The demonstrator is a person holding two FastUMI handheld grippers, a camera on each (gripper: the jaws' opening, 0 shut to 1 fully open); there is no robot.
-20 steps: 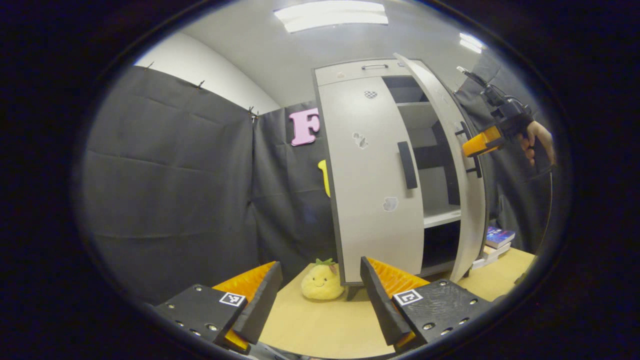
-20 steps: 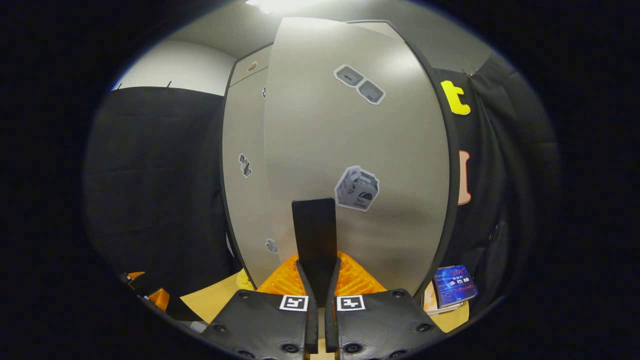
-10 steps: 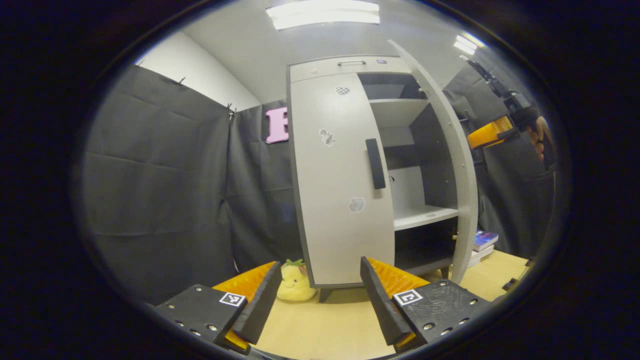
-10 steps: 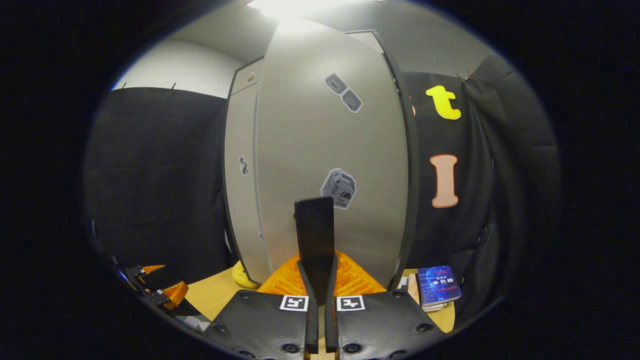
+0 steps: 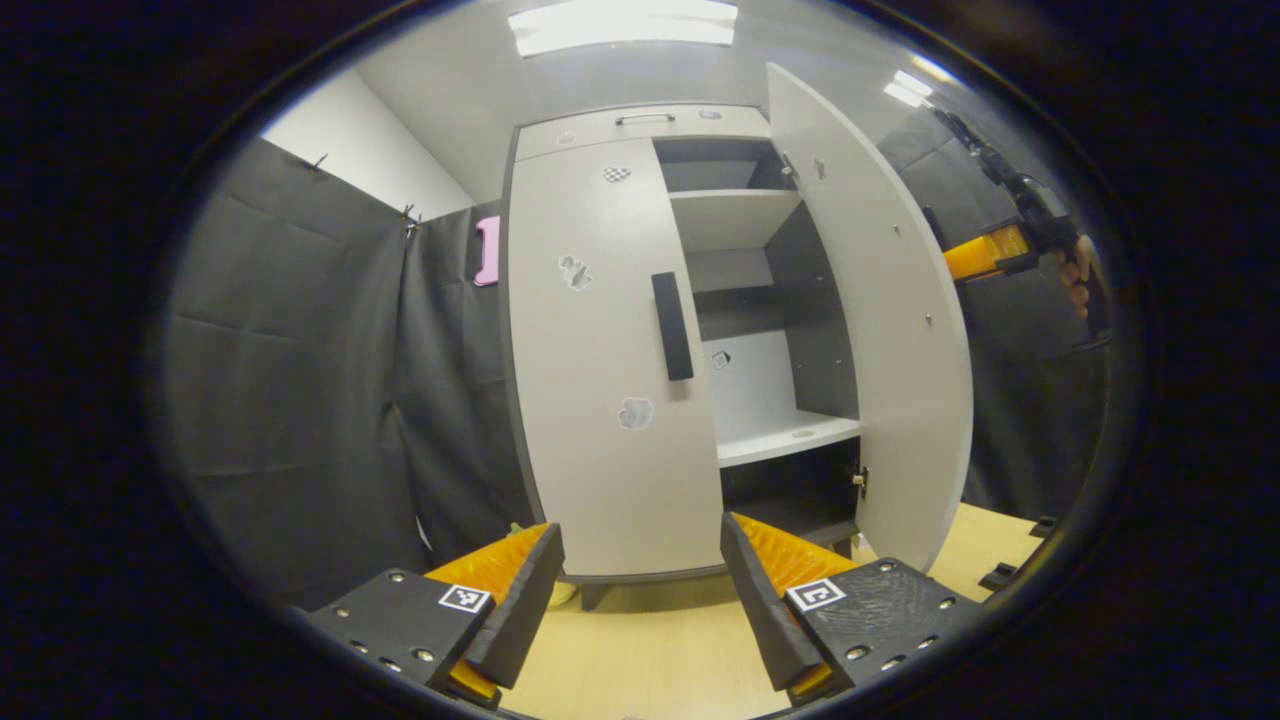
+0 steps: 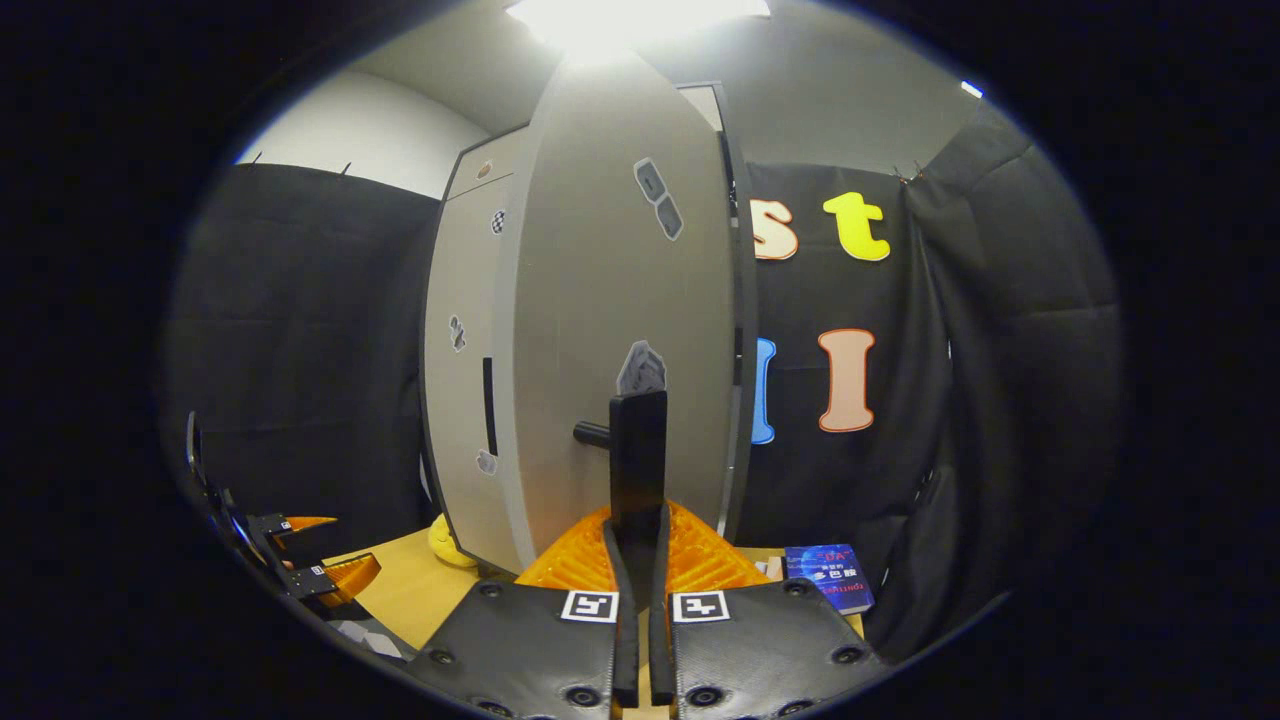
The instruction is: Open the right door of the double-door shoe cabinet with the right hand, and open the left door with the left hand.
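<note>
The grey double-door shoe cabinet stands on a wooden table (image 5: 640,665). Its left door (image 5: 600,380) is closed, with a black vertical handle (image 5: 672,325). The right door (image 5: 885,330) stands wide open, baring the shelves (image 5: 775,440). My left gripper (image 5: 640,532) is open and holds nothing, low in front of the cabinet and well short of the left handle. In the right gripper view my right gripper (image 6: 637,520) is shut on the right door's black handle (image 6: 638,445). From the left gripper view, the right gripper (image 5: 985,250) and a hand appear beyond the open door's edge.
A stack of books (image 6: 830,578) lies on the table right of the cabinet. A yellow plush toy (image 6: 445,540) sits at the cabinet's left foot. Black cloth walls close in on both sides. The left gripper (image 6: 310,565) is low at the far left of the right gripper view.
The right door has swung much wider, drawn by my right gripper shut on its handle. The cabinet has slid left and grown in the left gripper view. The left gripper stays open.
</note>
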